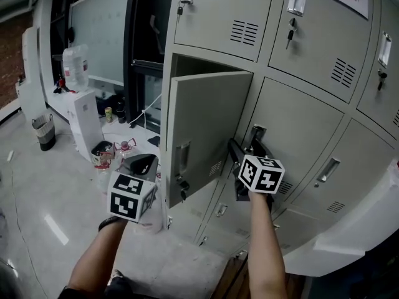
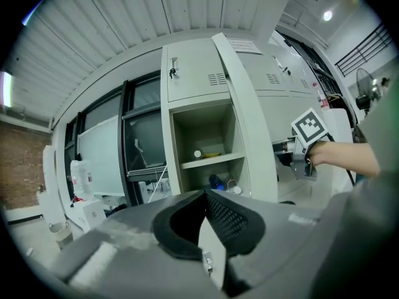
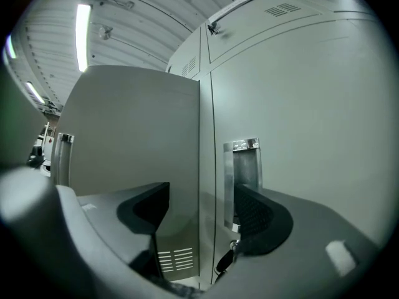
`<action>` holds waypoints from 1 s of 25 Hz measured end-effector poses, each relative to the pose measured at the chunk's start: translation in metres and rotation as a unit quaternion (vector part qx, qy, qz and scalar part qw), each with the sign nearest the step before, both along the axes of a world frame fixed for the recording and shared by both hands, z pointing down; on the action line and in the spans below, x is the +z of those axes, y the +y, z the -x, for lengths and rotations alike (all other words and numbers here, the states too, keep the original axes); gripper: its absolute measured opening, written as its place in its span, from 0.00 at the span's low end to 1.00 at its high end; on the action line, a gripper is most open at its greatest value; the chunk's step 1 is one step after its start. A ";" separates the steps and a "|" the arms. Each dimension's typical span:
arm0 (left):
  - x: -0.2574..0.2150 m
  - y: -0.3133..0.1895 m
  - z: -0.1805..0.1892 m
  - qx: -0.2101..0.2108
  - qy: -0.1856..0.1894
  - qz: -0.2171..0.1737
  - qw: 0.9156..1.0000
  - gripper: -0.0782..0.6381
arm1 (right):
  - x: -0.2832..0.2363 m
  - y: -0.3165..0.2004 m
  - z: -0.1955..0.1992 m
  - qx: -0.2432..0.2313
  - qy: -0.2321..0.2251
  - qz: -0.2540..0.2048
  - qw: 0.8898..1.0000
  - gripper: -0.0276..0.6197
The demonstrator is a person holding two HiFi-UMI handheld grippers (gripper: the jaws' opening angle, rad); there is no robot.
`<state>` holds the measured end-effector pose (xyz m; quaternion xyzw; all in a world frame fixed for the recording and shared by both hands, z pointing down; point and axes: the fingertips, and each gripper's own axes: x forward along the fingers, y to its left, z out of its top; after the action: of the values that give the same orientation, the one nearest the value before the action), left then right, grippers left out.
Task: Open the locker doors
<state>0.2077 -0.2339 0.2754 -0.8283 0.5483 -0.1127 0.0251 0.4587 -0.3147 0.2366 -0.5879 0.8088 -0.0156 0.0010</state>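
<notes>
The grey locker bank (image 1: pixel 312 61) fills the right side of the head view. Its open door (image 1: pixel 206 129) stands swung out, long axis upright and free edge pointing into the room. The right gripper (image 3: pixel 201 195), jaws wide apart, straddles the seam beside the neighbouring closed door (image 3: pixel 312 136), with one pad at its upright recessed handle (image 3: pixel 244 167). The left gripper (image 2: pixel 206 195) hangs clear of the door, jaws together.

The left claw (image 1: pixel 143 162) sits in the lower left of the head view. The bare left forearm (image 1: pixel 100 254) rises to it from the bottom edge. In the left gripper view its jaws meet at the tips. The right claw (image 1: pixel 246 149) is just right of centre, reached farther forward on the outstretched right forearm (image 1: pixel 265 242). Its jaws stand wide apart.
</notes>
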 end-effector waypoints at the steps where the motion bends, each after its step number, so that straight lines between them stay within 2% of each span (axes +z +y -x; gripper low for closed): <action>1: -0.001 0.000 0.000 0.000 0.000 0.000 1.000 0.11 | 0.001 -0.002 0.001 -0.002 -0.002 0.002 1.000 0.54; 25: 0.010 0.004 0.000 0.028 0.005 0.008 1.000 0.11 | 0.002 -0.002 0.004 -0.015 -0.006 0.021 1.000 0.53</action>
<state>0.2073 -0.2302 0.2856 -0.8438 0.5244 -0.1124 0.0193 0.4542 -0.3170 0.2389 -0.5756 0.8169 -0.0358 -0.0066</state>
